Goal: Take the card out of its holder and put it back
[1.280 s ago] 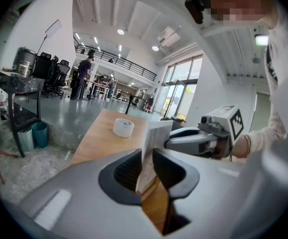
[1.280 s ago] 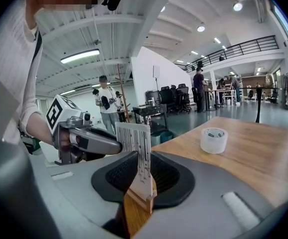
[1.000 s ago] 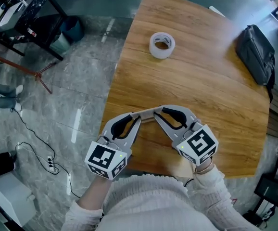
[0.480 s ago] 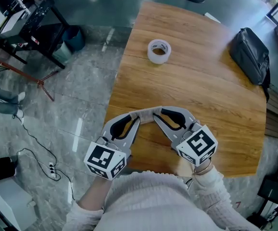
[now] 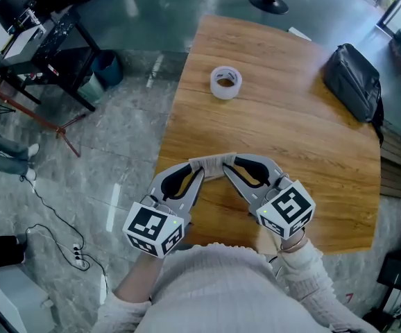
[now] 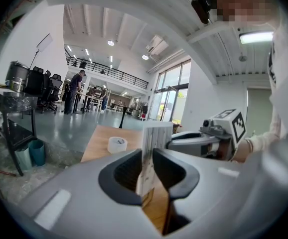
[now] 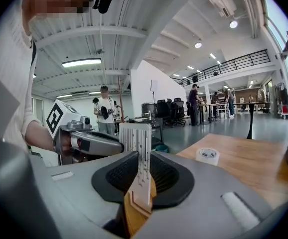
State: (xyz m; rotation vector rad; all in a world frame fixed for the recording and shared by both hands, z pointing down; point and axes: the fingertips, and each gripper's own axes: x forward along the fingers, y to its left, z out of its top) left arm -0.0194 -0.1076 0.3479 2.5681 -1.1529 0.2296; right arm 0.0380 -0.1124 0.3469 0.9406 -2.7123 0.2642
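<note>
Head view: left hand-held gripper (image 5: 198, 172) and right hand-held gripper (image 5: 228, 169) pinch card (image 5: 213, 161); tape roll (image 5: 225, 82), bag (image 5: 353, 82) beyond.

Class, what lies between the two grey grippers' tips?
A white striped card, clamped by left gripper and right gripper at opposite ends; head view shows it.

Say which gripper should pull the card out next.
Right, marginally. Both the left gripper and right gripper clamp the card above the table; only the right jaws show a tan layer beside it.
</note>
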